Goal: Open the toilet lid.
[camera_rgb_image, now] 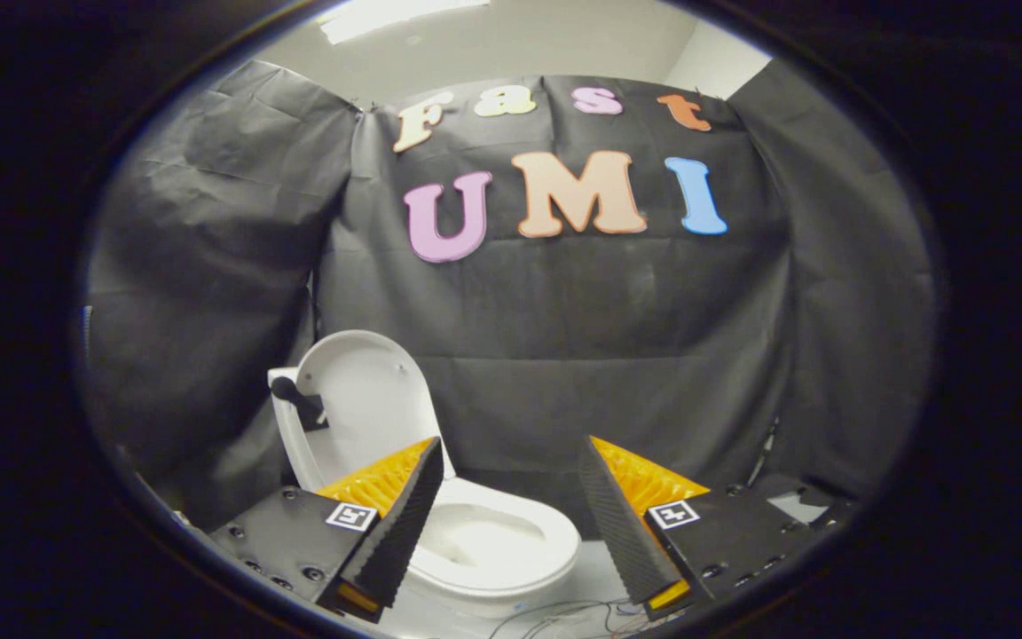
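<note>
A small white toilet [511, 568] stands on the floor ahead of me, partly behind my left finger. Its lid [369, 399] is raised upright, leaning back against the tank, with a black handle [298, 401] sticking out from its left side. The bowl and seat ring [555, 532] lie uncovered between the fingers. My gripper [509, 457] hovers above and in front of the bowl, its fingers spread wide apart with nothing between them and touching nothing.
Black cloth [617, 355] walls the booth behind and to both sides of the toilet. Thin wires [564, 614] lie on the pale floor just in front of the bowl.
</note>
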Demonstrator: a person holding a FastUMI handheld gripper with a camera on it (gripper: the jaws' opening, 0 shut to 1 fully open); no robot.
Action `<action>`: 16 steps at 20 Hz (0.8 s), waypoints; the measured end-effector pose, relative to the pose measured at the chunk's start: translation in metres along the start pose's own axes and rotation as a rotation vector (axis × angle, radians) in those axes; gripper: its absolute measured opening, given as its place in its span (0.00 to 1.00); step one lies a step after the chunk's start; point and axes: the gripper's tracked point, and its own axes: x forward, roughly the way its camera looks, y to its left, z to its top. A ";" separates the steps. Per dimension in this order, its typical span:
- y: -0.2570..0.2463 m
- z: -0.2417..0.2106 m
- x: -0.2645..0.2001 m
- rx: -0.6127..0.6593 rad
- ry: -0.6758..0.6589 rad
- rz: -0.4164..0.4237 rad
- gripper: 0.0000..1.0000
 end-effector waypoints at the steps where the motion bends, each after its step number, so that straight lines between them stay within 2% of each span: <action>1: 0.005 0.004 0.009 0.025 -0.028 -0.005 0.95; 5: 0.031 -0.002 0.032 0.146 -0.101 -0.077 0.94; 7: 0.040 -0.018 0.037 0.197 -0.092 -0.150 0.93; 12: 0.045 -0.092 0.034 0.375 0.018 -0.372 0.93; 14: 0.051 -0.130 0.032 0.462 0.082 -0.417 0.83; 16: 0.056 -0.158 0.034 0.571 0.112 -0.448 0.83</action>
